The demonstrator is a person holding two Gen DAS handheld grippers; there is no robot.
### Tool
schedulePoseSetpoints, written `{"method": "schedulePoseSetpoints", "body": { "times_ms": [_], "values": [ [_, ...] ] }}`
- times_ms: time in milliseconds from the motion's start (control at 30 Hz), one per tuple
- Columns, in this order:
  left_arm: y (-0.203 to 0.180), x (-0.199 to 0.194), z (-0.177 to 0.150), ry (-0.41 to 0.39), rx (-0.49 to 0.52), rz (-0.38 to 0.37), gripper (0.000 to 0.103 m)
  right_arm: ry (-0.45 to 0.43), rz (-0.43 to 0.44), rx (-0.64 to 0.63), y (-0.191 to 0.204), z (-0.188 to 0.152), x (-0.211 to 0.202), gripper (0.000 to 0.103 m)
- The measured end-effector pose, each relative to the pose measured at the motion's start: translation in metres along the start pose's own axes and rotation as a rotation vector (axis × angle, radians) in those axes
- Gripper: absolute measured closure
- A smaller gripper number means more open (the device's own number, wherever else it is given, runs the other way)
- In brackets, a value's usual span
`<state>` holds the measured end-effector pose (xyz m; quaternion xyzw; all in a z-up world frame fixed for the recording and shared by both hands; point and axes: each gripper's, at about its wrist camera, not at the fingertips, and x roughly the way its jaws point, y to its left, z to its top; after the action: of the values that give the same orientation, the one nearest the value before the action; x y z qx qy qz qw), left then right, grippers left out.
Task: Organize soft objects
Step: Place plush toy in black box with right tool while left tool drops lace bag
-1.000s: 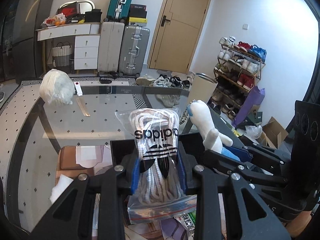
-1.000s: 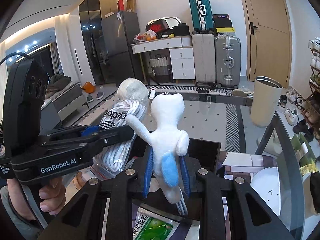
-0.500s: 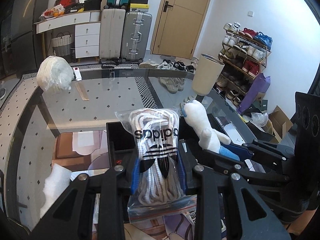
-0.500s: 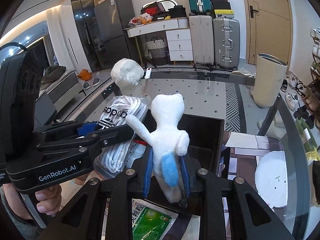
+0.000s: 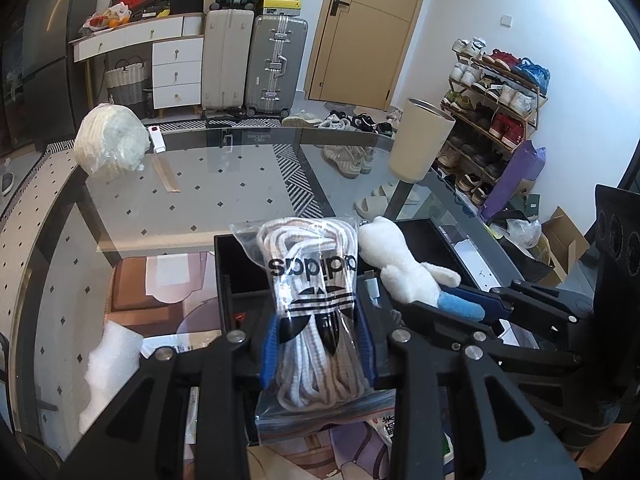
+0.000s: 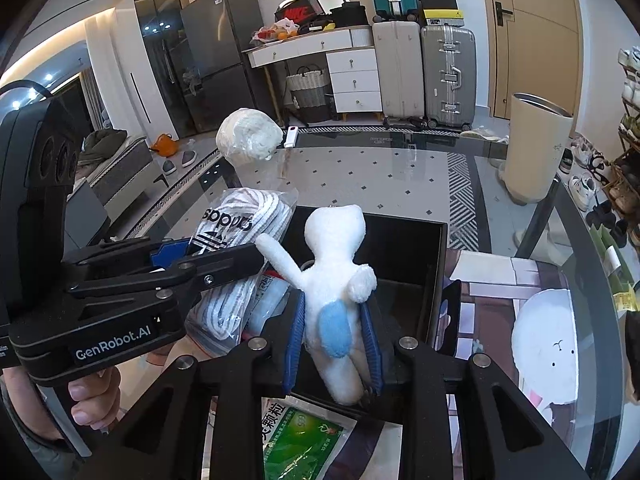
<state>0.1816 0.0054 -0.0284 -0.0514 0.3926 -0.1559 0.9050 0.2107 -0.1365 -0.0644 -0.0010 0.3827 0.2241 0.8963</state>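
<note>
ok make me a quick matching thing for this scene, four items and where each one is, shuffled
Items
1. bag of shoelaces
2. white plush toy
3. wrapped white bundle
4. green sachet

Places
A. far end of the glass table
B. in the right gripper
C. flat on the table, near edge
D. in the left gripper

Pairs: 1-D, 2-B, 3-A, 4-C

Glass table (image 5: 208, 216), rounded edge. On it, far left: white bundle in clear plastic (image 5: 110, 146), small white device (image 5: 156, 139) just beside. Near middle: open black box (image 6: 404, 248). Green packet (image 6: 304, 438) at near edge.
</note>
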Motion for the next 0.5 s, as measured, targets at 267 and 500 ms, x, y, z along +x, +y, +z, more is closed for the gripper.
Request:
{"method": "schedulePoseSetpoints", "body": {
  "times_ms": [267, 500],
  "values": [
    [0.001, -0.001, -0.003, 0.007, 0.011, 0.033, 0.062, 0.001, -0.001, 0.013, -0.001, -0.001, -0.003, 0.068],
    [-0.004, -0.019, -0.003, -0.009, 0.023, 0.04, 0.051, -0.02, 0.017, 0.025, -0.002, 0.001, -0.017, 0.067]
  ]
}}
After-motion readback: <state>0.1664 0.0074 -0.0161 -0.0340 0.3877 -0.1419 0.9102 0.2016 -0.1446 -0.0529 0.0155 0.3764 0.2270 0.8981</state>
